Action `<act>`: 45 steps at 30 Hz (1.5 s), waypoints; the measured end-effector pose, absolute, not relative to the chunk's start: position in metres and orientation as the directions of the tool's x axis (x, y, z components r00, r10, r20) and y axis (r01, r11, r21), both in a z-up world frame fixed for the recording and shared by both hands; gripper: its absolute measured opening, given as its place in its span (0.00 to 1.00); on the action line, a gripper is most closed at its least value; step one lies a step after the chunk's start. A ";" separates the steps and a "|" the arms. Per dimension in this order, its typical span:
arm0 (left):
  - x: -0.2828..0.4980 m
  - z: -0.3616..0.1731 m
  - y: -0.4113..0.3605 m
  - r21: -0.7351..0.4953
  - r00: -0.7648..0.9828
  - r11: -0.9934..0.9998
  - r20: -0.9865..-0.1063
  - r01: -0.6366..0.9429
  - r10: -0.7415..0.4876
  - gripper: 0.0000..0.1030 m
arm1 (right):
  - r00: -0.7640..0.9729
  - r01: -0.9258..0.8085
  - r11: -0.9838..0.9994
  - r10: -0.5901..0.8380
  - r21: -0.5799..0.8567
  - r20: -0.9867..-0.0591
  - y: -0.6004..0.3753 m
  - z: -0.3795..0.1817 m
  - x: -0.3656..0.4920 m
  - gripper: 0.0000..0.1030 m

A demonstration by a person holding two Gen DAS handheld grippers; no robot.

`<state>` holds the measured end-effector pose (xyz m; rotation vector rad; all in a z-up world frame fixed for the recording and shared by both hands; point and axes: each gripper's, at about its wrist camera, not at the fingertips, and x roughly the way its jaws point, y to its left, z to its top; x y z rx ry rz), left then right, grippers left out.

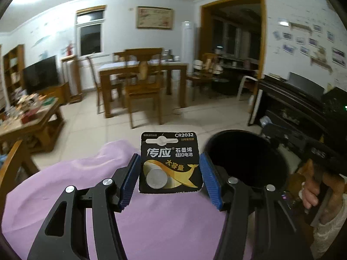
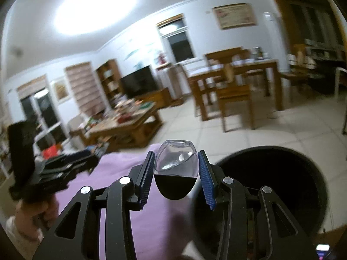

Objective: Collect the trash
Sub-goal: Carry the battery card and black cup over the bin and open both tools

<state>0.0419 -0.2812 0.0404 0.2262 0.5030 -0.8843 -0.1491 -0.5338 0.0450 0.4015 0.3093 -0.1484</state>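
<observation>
A lilac-covered surface [image 1: 164,221] is seen beneath both tools, with a black round bin [image 2: 271,186] just beside it. The left hand-held gripper [image 1: 170,174] is half-closed on a black button-cell battery card [image 1: 170,162], held upright between the blue pads. The right hand-held gripper [image 2: 176,173] is clamped on a small clear-and-black plastic capsule [image 2: 176,169], near the bin's rim.

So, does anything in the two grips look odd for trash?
Yes: the battery card between the left gripper jaws still shows a coin cell under its blister, so it may not be empty. The right gripper holds a clear-and-black oval piece.
</observation>
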 end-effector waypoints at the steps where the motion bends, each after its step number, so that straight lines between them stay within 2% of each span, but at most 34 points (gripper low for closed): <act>1: 0.036 0.040 -0.293 -0.013 0.516 0.604 -0.505 0.797 -0.692 0.54 | 0.942 0.225 0.903 -0.105 0.366 -0.320 -0.546 0.043 -0.157 0.39; 6: 0.014 0.034 -0.337 -0.005 0.466 0.540 -0.498 0.842 -0.731 0.54 | 0.924 0.339 0.859 -0.229 0.382 -0.306 -0.598 0.028 -0.189 0.39; 12: -0.009 0.023 -0.372 -0.006 0.425 0.495 -0.506 0.869 -0.751 0.54 | 0.907 0.396 0.830 -0.286 0.392 -0.310 -0.630 0.001 -0.210 0.39; 45: -0.016 -0.023 -0.424 -0.049 0.336 0.451 -0.597 0.891 -0.729 0.54 | 0.888 0.420 0.799 -0.265 0.430 -0.375 -0.650 -0.070 -0.167 0.40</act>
